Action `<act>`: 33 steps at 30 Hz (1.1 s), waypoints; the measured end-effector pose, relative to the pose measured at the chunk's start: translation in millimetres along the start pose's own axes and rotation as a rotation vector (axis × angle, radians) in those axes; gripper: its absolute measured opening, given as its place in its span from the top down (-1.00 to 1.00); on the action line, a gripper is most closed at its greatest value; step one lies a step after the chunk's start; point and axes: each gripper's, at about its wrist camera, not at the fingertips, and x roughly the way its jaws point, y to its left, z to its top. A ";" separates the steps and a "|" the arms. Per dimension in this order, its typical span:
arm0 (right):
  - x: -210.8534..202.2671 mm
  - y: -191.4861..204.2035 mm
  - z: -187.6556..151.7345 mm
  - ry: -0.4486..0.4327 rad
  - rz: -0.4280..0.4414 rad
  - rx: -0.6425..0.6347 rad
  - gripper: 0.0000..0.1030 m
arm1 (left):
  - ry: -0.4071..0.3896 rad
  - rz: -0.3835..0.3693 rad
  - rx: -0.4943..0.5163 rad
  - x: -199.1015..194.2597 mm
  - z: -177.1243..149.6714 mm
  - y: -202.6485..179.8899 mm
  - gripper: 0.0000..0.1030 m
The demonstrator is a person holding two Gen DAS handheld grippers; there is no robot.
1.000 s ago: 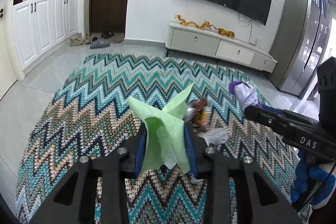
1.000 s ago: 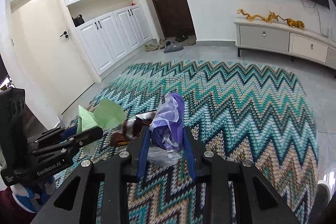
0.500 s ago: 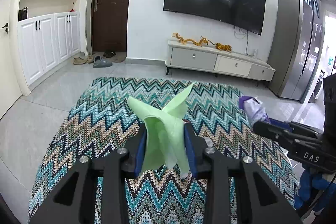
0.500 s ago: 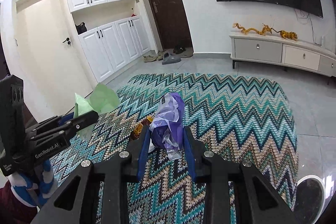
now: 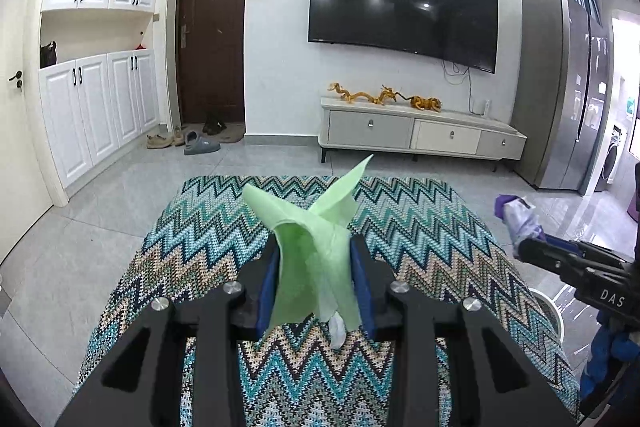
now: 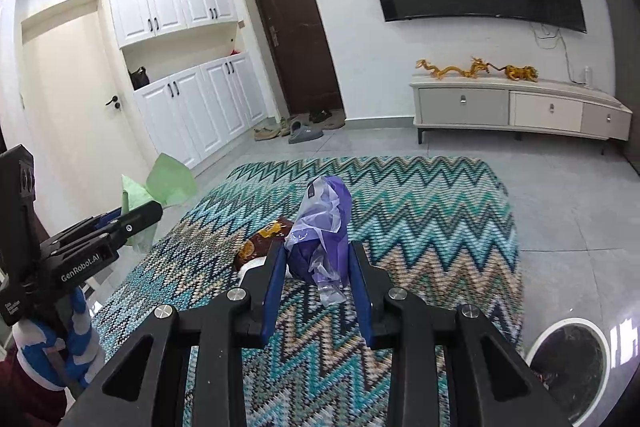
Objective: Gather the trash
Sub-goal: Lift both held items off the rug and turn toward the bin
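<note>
Above the zigzag-knit rug, the left gripper pinched a crumpled green paper between nearly closed fingers and the right gripper likewise clamped a thin purple plastic bag, whose slippery, dangling film might slide free short of the round bin at the rug's corner.

A grey tiled floor carries a zigzag-patterned rug. A brown-and-yellow wrapper lies near the rug's left edge. A round white bin stands on the tiles off its right edge.
</note>
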 end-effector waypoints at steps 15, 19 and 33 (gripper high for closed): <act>-56.9 -90.0 -17.6 -0.090 -0.170 0.172 0.43 | -0.009 -0.129 0.062 15.4 32.4 -59.1 0.37; -75.3 -120.1 -25.6 -0.105 -0.251 0.206 0.43 | -0.006 -0.225 0.113 27.3 46.6 -104.2 0.37; -111.7 -224.9 -63.2 -0.073 -0.488 0.338 0.43 | 0.152 -0.534 0.301 82.5 40.1 -297.3 0.37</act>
